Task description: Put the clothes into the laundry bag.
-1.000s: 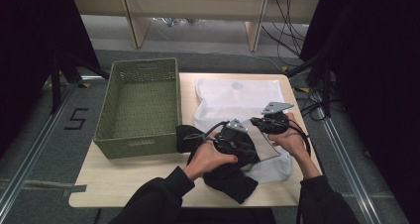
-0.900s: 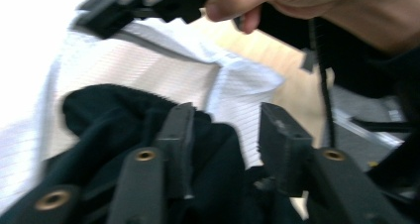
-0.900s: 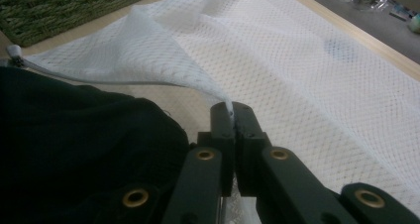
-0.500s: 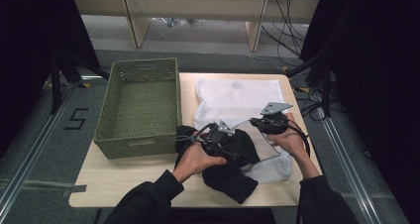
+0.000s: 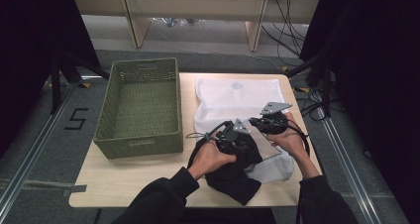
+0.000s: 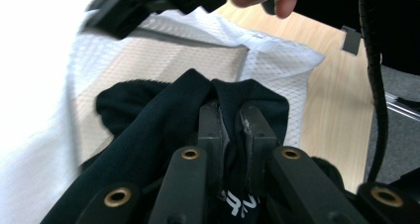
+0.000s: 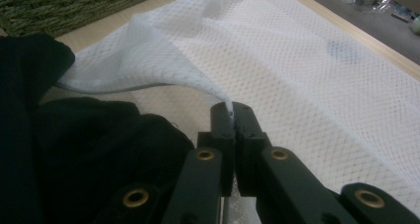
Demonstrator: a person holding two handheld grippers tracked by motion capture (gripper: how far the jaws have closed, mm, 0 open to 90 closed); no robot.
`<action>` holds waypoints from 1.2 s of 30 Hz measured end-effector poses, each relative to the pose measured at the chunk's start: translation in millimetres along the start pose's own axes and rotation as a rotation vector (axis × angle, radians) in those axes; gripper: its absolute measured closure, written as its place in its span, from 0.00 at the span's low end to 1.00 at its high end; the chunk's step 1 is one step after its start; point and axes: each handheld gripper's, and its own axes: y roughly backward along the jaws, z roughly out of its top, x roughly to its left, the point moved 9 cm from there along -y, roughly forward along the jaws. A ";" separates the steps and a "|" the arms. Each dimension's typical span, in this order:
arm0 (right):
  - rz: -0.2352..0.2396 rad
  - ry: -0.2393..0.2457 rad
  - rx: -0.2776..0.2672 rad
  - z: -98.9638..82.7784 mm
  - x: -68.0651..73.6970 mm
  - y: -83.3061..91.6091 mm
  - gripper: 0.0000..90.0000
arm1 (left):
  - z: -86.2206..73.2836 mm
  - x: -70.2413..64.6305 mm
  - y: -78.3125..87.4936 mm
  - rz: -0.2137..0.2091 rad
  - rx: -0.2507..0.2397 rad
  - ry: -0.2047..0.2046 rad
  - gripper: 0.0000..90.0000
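The left gripper (image 6: 231, 122) has just closed on the black cloth garment (image 6: 148, 130), ready for stuffing into the white mesh laundry bag (image 7: 307, 80), whose edge the right gripper (image 7: 232, 116) pinches open.

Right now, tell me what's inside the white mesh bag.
A fold of the black garment, pinched by the left claw, lies in the mouth of the white mesh bag, which the right claw holds up. Deeper in, the mesh hides the inside.

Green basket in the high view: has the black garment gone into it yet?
No, the green basket holds nothing, while the black garment lies on the table beside the white mesh bag.
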 end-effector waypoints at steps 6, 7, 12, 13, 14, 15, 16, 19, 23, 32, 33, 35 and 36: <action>0.021 -0.016 -0.007 1.4 2.6 1.6 1.00 | -7.2 -5.5 -37.5 -0.068 0.026 0.066 0.87; 0.025 -0.016 -0.009 1.6 2.9 2.0 1.00 | -10.3 -4.9 -39.8 -0.071 0.034 0.060 0.85; 0.036 -0.006 -0.015 1.4 5.0 3.3 1.00 | -7.0 -1.2 -20.1 -0.018 -0.016 0.065 0.60; 0.027 0.006 -0.022 2.7 4.2 4.3 1.00 | -7.8 1.5 -10.0 0.015 -0.011 0.036 0.52; 0.037 0.010 -0.024 3.6 5.9 4.4 1.00 | -6.5 4.6 1.7 0.054 -0.036 0.030 0.47; 0.025 0.015 -0.026 5.3 6.2 6.2 1.00 | -7.0 6.6 9.1 0.068 -0.045 0.028 0.42; 0.026 0.013 -0.027 6.4 7.6 7.4 1.00 | -8.1 10.2 17.6 0.088 -0.054 0.031 0.39; 0.019 0.049 -0.042 13.5 12.1 9.9 1.00 | -19.4 27.3 35.5 0.148 -0.026 0.033 0.27; 0.021 0.079 -0.053 23.2 21.8 13.7 1.00 | -39.9 40.2 36.3 0.139 0.017 0.106 0.20; 0.028 0.119 -0.066 34.8 34.3 20.1 1.00 | -65.0 34.7 -3.4 0.038 0.142 0.046 0.17; 0.034 0.120 -0.072 35.7 35.6 20.1 1.00 | -65.8 34.5 -5.8 0.036 0.147 0.043 0.17; 0.040 0.118 -0.070 35.7 36.8 20.1 1.00 | -66.8 33.3 -13.2 0.030 0.139 0.051 0.25; 0.044 0.130 -0.072 35.9 37.0 19.5 1.00 | -66.7 32.5 -16.7 0.026 0.126 0.054 0.36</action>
